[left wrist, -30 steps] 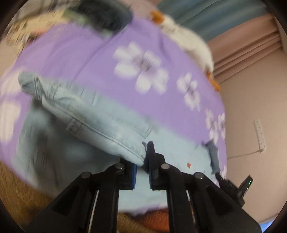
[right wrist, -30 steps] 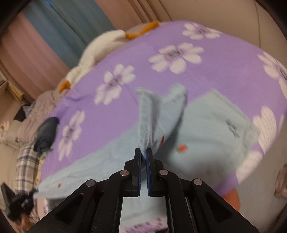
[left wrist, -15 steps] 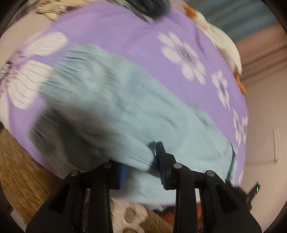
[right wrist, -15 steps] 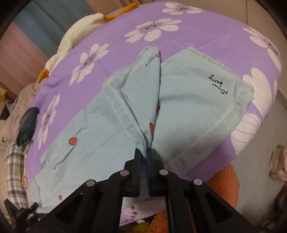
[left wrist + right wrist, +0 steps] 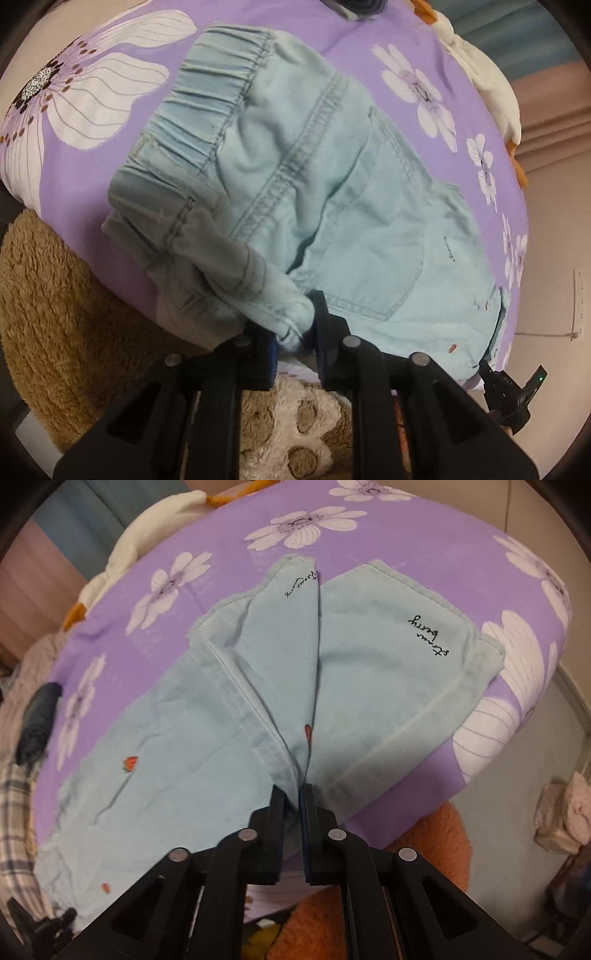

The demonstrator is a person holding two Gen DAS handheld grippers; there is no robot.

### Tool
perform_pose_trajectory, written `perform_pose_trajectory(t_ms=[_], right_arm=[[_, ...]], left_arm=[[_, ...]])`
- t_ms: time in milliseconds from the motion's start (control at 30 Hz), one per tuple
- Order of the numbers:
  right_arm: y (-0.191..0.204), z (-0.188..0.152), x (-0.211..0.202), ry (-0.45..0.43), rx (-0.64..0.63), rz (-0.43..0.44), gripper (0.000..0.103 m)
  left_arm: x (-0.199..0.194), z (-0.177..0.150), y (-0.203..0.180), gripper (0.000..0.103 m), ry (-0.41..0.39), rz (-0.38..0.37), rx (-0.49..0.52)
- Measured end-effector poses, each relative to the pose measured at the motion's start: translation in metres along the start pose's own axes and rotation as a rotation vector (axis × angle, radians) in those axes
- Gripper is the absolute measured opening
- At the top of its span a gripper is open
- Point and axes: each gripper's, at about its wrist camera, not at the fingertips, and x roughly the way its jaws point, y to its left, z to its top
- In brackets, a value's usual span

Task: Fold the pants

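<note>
Light blue denim pants (image 5: 332, 184) lie on the purple flowered bedcover (image 5: 92, 192), elastic waistband at the upper left and a back pocket in the middle. My left gripper (image 5: 295, 339) is at the near edge with a bunched fold of the waist end between its fingers, and its jaws are closing on that fold. In the right wrist view the pants (image 5: 388, 672) show two leg ends with black script. My right gripper (image 5: 293, 801) is shut on a raised ridge of leg fabric that runs away from it. The right gripper's tip (image 5: 513, 387) shows at the left wrist view's lower right.
A brown plush rug (image 5: 55, 314) lies below the bed's edge, with an orange plush one (image 5: 424, 867) at the other end. A white goose toy (image 5: 480, 55) rests at the far side. A dark rolled garment (image 5: 37, 720) and plaid cloth (image 5: 14, 812) sit on the left.
Both grippers have come down toward the bed. The waist end, earlier hanging lifted, now rests spread on the cover. The left jaws widened, then narrowed on the fold. The right grip stayed.
</note>
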Motion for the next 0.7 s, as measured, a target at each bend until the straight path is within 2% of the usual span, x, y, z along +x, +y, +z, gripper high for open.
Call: perform_pose_trajectory(t_ms=[67, 133, 167, 200, 267, 367, 400, 433, 467, 500, 600, 700], right_arm=[[0.016, 0.006, -0.005, -0.003, -0.076, -0.07, 0.019], [0.032, 0.013, -0.014, -0.065, -0.167, -0.147, 0.06], [0.04, 0.017, -0.018, -0.107, -0.207, -0.174, 0.064], [0.049, 0.023, -0.02, -0.145, -0.244, -0.194, 0.064], [0.059, 0.034, -0.015, -0.158, -0.279, -0.202, 0.064], [0.071, 0.054, 0.009, -0.123, -0.293, -0.166, 0.063], [0.073, 0.06, 0.019, -0.113, -0.291, -0.165, 0.052], [0.075, 0.066, 0.028, -0.109, -0.288, -0.178, 0.027], [0.076, 0.071, 0.036, -0.105, -0.282, -0.215, 0.015], [0.074, 0.074, 0.038, -0.106, -0.267, -0.231, 0.01], [0.049, 0.08, 0.008, -0.189, -0.123, -0.163, 0.009], [0.008, 0.081, -0.031, -0.281, 0.017, -0.157, 0.009]], left_arm=[[0.002, 0.003, -0.005, 0.019, 0.013, 0.021, 0.024], [0.004, 0.004, -0.006, 0.019, 0.015, 0.024, 0.031], [0.006, 0.005, -0.006, 0.019, 0.015, 0.023, 0.03], [0.007, 0.005, -0.006, 0.019, 0.014, 0.021, 0.027], [0.004, 0.003, -0.002, 0.019, 0.013, 0.012, 0.015], [0.002, 0.001, 0.003, 0.019, 0.013, -0.004, 0.004], [0.002, 0.002, 0.003, 0.019, 0.012, -0.01, -0.001], [0.002, 0.001, 0.004, 0.019, 0.009, -0.015, -0.003], [0.0, 0.0, 0.006, 0.019, 0.008, -0.019, -0.002], [-0.001, -0.002, 0.008, 0.019, 0.007, -0.021, -0.002], [-0.001, -0.001, 0.009, 0.019, 0.016, -0.026, -0.008], [0.001, 0.004, 0.011, 0.019, 0.047, -0.036, -0.034]])
